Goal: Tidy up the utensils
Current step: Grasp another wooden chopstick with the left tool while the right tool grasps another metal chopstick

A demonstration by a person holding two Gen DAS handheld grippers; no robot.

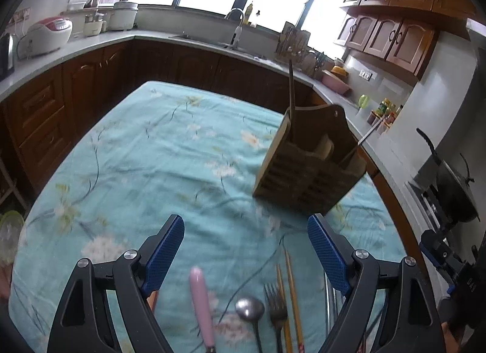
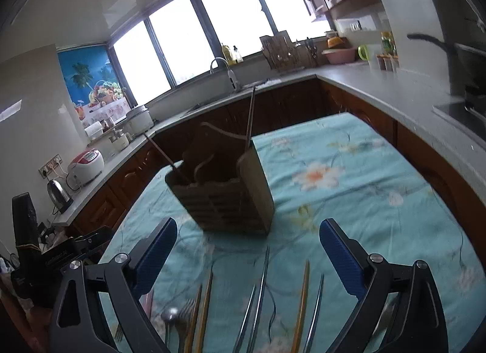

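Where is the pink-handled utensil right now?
In the left wrist view the pink-handled utensil lies on the teal tablecloth at the bottom edge, between the open left tongs, just left of the metal spoon and fork.

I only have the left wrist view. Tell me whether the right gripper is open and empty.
Observer: The right gripper is open, with nothing between its pads.
Operator: Report what lies right in front of it.
Observer: A pair of metal chopsticks and a wooden chopstick lie flat on the tablecloth, pointing toward the holder.
Operator: Describe the holder's right side.
Observer: The wooden holder has a plain solid right wall, and one stick stands upright just inside it.
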